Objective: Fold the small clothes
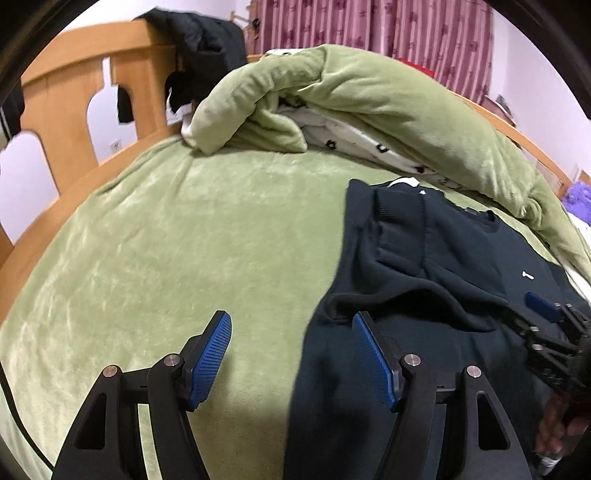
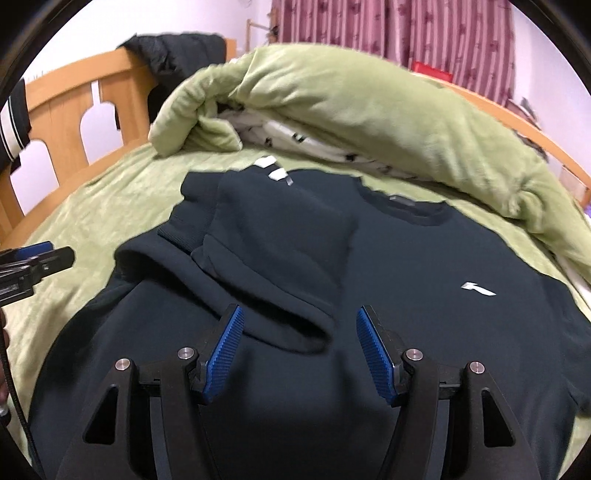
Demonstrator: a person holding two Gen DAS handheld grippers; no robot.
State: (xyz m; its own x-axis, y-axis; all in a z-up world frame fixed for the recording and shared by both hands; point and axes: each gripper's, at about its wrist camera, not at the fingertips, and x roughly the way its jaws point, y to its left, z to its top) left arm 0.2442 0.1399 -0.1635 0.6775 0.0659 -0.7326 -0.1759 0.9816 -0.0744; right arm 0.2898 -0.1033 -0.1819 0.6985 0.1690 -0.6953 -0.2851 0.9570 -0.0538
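Sweatshirt (image 2: 424,258): dark navy, spread front-up on the green bed cover (image 1: 184,240), collar toward the heaped green blanket (image 1: 369,96). One sleeve (image 2: 266,251) is folded across the chest, its ribbed cuff near the shoulder. A small white logo (image 2: 478,288) shows on the chest.

Left gripper (image 1: 291,354): fingers apart, nothing between the pads. It hangs over the sweatshirt's side edge; one blue pad (image 1: 212,362) stands over bare bed cover, the other over dark cloth. Whether that pad touches the cloth cannot be told.

Right gripper (image 2: 297,354): fingers apart and released, gripping nothing. It hangs over the sweatshirt's lower body, with the rounded fold of the sleeve lying just ahead of and between the pads, not pinched.

Surroundings: wooden bed frame (image 1: 74,88), a black garment (image 1: 199,40) draped over it, striped pink curtain (image 1: 388,26) behind.
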